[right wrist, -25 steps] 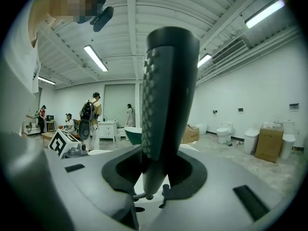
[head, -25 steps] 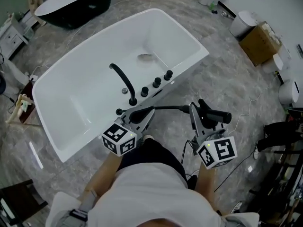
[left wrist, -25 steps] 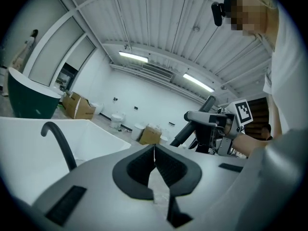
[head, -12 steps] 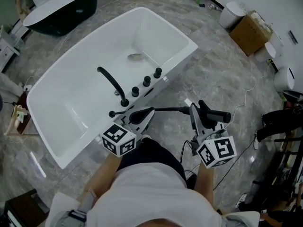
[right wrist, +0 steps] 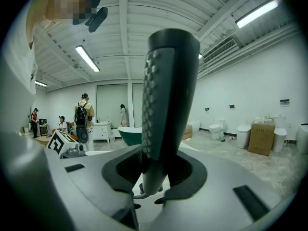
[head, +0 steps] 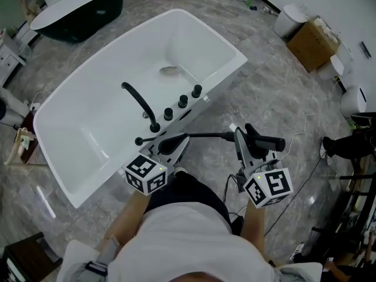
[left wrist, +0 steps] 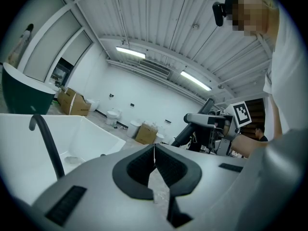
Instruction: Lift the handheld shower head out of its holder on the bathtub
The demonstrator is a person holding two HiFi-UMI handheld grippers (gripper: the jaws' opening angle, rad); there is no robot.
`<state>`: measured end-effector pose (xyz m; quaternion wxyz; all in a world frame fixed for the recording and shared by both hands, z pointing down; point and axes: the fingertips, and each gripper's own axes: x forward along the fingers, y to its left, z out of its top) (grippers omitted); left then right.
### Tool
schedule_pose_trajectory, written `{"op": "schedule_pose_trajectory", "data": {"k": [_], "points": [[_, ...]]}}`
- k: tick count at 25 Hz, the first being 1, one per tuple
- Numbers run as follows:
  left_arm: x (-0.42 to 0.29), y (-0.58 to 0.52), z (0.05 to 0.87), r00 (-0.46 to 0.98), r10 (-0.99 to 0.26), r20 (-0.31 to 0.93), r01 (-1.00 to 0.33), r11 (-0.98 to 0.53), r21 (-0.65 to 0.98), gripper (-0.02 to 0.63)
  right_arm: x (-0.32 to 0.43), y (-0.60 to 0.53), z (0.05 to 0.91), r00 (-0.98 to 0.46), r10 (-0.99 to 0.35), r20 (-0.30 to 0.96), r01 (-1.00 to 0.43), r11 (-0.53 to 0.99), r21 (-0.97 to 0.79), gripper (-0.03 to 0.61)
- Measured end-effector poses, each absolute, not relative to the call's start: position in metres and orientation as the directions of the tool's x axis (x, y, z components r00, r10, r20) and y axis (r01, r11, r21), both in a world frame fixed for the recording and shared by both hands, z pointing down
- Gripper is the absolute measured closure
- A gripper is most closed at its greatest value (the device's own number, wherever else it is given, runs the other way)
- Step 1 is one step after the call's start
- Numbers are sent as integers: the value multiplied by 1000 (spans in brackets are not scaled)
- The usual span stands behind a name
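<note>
The black shower head point(right wrist: 166, 105) was clamped between the partly spread jaws of the right gripper point(right wrist: 154, 174), outside the white bathtub point(head: 106, 110), apparently over the floor beside it. The left gripper point(left wrist: 154, 155) was closed, with nothing held.

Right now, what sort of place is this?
Likely a bathroom-fixture showroom or warehouse: a freestanding white tub, a dark tub beyond it, plus a toilet and cardboard boxes.

Left gripper point(head: 180, 140) closed (empty), right gripper point(head: 245, 141) — clamped
</note>
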<state>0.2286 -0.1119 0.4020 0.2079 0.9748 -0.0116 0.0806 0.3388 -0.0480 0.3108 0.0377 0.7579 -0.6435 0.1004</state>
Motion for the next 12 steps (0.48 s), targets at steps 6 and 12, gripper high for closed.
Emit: {"op": "schedule_pose_trajectory", "data": {"k": [6,12], "points": [[231,-109,402,987,11,158,-54,-912,405,601,339,-48,311,143,-969,203,-985,-159,-63,456],[230,-111,401,988,8,157,-57,-913,404,601,338,-49,312,146,-967,207,-985,-162,-61,456]]}}
